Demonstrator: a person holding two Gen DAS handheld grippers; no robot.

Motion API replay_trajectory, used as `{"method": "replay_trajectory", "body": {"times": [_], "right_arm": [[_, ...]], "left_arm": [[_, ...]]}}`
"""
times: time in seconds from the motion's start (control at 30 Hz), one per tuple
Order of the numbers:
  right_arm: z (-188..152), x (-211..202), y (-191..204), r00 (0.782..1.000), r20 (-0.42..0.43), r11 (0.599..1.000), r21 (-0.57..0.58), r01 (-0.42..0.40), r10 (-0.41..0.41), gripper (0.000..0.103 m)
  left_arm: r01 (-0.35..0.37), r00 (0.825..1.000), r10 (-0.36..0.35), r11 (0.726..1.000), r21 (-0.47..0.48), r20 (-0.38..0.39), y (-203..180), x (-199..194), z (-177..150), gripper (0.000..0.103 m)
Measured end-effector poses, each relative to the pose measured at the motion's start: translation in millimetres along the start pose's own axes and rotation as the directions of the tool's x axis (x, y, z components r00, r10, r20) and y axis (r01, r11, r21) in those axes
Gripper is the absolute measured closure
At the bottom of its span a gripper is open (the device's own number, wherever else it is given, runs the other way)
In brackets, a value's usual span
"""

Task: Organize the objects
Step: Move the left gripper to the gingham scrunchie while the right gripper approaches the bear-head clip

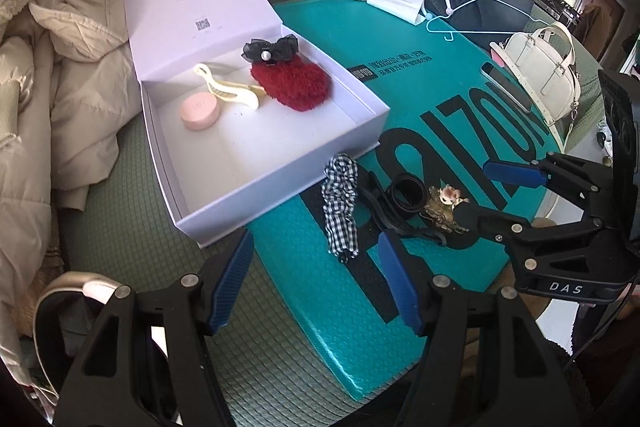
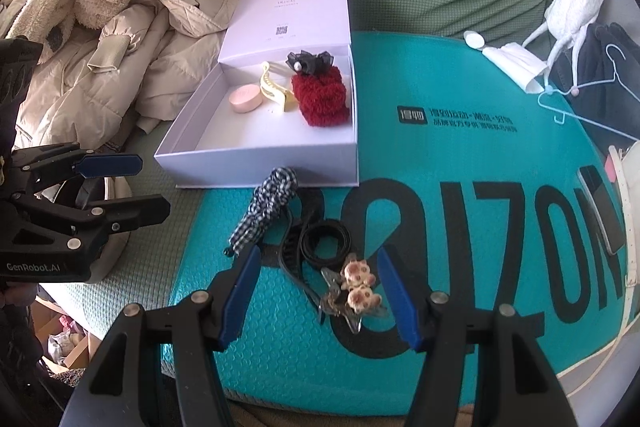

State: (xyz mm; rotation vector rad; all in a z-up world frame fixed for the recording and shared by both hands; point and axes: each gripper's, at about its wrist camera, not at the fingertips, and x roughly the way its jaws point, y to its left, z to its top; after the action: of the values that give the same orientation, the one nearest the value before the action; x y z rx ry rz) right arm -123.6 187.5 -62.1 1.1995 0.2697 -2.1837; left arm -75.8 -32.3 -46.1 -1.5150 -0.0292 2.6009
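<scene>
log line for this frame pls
left gripper: open, idle | right gripper: open, over flower clip | box: four items | mat: three left

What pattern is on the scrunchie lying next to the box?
The fabric scrunchie has a black-and-white checked gingham pattern, clearest in the left wrist view.

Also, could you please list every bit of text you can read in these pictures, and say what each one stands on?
"DAS": black body of the right gripper.
"GenRobot.AI": black body of the left gripper.
Large black letters, seemingly "RIZON", partly covered: teal textured mat.
Small print and QR code inside the white box lid: too small to read.
</scene>
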Motion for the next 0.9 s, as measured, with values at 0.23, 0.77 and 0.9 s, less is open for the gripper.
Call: {"method": "replay_trajectory", "body": {"times": [0.23, 0.77, 0.9], "right_arm": [[-16, -1, -8, 1.000, -0.007, 1.000, 0.028, -0.009, 0.009, 0.042], [-43, 15, -21, 0.999, -0.053, 0.997, 0.075, -0.001, 0.005, 0.042], [-43, 17, -26, 0.999, -0.053, 0.996, 0.084, -0.003, 0.007, 0.042]], "left_arm": [[0.030, 1.000, -0.030, 0.999, -0.032, 0.006, -4, 7, -14, 0.040], [0.044, 0.997, -0.049, 0.997, -0.068, -0.066, -11, 45, -25, 0.040], [0.060, 0.994, -0.065, 0.996, -0.065, -0.086, -13, 58, -23, 0.040]]}}
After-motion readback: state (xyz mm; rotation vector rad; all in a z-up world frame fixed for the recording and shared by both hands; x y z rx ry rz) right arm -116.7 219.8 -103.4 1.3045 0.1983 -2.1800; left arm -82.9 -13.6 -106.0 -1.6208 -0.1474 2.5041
